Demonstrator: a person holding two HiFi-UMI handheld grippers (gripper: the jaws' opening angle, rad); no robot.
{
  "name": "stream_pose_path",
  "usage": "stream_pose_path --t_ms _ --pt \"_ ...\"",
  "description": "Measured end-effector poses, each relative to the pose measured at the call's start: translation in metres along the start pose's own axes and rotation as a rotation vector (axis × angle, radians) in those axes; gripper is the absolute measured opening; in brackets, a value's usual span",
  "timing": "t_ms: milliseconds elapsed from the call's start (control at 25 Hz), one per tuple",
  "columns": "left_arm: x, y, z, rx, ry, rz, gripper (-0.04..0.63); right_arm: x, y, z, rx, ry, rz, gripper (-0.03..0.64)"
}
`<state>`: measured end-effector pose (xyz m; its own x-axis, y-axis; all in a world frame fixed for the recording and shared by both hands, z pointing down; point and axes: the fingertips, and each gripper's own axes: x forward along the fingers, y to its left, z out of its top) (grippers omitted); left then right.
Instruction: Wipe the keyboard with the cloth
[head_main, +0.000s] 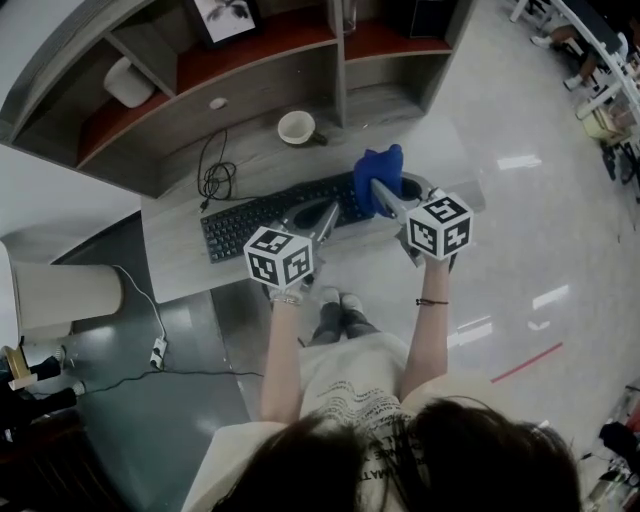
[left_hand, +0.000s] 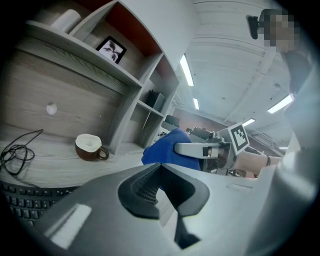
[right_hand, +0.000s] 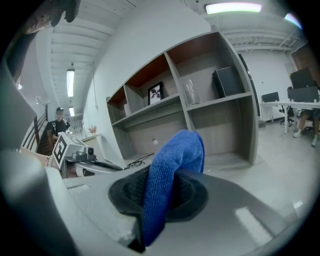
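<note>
The blue cloth (right_hand: 172, 175) looked soft, light and floppy, a thick pile that would fold and drag on keys rather than slide. A pinch well back on the bunched fold, as here, seemed the surest hold. It was clamped as a doubled band between the closed jaws of the right gripper (head_main: 381, 192). Its long axis ran along the jaws, and its rounded fold bulged past the tips, pointing far toward the shelves (head_main: 250, 70). It was over the right end of the keyboard (head_main: 265, 220); contact could not be told. The keyboard lay lengthwise left to right on the desk (head_main: 180, 250), with its left end slightly nearer. The left gripper (head_main: 328, 210) was just left of the cloth, tips together and empty. A cup (head_main: 297, 127) and a coiled cable (head_main: 215, 178) lay farther back.
</note>
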<state>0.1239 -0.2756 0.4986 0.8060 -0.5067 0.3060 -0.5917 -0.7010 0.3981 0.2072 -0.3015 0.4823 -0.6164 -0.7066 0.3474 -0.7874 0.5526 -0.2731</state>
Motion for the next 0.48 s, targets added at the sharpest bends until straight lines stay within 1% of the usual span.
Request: stream_pose_path --t_ms 200,480 --pt "0.013 0.003 -0.018 -0.032 0.041 -0.003 0.005 0.003 -0.014 -0.015 0.008 0.038 -0.025 0.060" --pt "0.027 0.006 -0.026 -0.067 0.048 0.003 0.005 0.002 -0.032 -0.034 0.022 0.074 -0.063 0.059"
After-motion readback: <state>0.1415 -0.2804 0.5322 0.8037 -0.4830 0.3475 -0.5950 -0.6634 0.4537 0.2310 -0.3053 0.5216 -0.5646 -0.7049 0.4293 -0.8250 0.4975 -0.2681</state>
